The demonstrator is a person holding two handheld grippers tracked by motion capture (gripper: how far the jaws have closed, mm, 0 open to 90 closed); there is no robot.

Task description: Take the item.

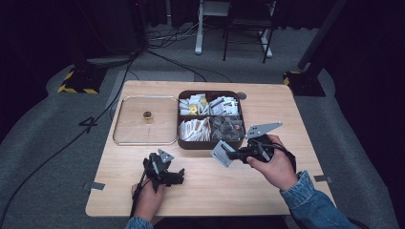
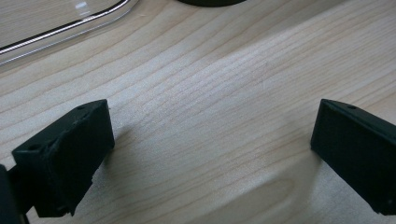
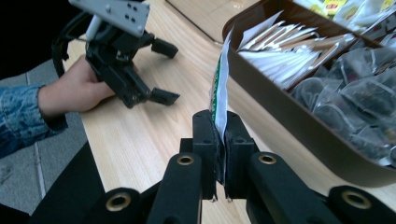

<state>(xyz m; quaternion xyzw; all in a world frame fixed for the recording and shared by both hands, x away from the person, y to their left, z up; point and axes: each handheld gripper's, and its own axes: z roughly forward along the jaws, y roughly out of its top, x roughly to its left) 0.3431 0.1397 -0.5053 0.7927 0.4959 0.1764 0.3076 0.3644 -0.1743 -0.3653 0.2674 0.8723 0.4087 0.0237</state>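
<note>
My right gripper (image 3: pixel 221 128) is shut on a flat white sachet (image 3: pixel 222 88) with green print, held edge-on just in front of the brown compartment box (image 3: pixel 299 126). In the high view that sachet (image 1: pixel 222 153) hangs at my right gripper (image 1: pixel 234 153), just below the box (image 1: pixel 210 142). My left gripper (image 1: pixel 179 174) rests low over the bare wood near the table's front, jaws wide apart with nothing between them; its two black fingers (image 2: pixel 65 158) stand far apart. From the right gripper view, my left gripper (image 3: pixel 163 70) is open, held by a hand.
The box holds several white sachets (image 1: pixel 194 129), clear packets (image 1: pixel 227 128) and mixed sachets at the back. A clear lid with a small knob (image 1: pixel 147 115) lies left of the box; its rim (image 2: pixel 65 30) crosses the left gripper view's top. Cables and stands lie on the floor beyond.
</note>
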